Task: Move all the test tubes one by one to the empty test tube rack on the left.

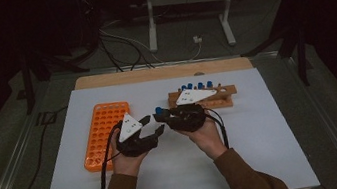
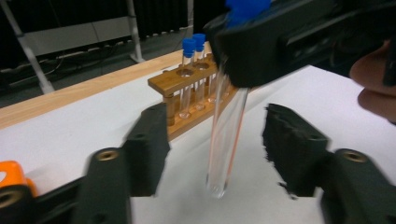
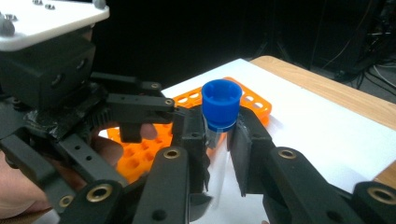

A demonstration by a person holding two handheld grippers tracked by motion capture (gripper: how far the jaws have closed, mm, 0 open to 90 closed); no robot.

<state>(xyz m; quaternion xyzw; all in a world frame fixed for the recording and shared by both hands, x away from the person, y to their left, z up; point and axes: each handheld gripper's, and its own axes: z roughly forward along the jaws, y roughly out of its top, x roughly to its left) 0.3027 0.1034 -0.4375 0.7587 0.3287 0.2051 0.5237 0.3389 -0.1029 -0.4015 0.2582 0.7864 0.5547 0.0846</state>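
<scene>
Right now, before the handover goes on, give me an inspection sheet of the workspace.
Surface: white sheet on a wooden table; bare wood strip along the far edge.
Job's things: clear test tube with blue cap, held upright above the sheet; wooden rack with more blue-capped tubes; orange rack, holes look empty.
Clutter: nothing seen.
Grippers: right tongs shut on the test tube just below its cap; left tongs open, jaws either side of the tube's lower half, not touching.
Cables: one trails from each gripper toward the person; more on the floor beyond the table.
Surroundings: dark room, white stand legs behind the table.
</scene>
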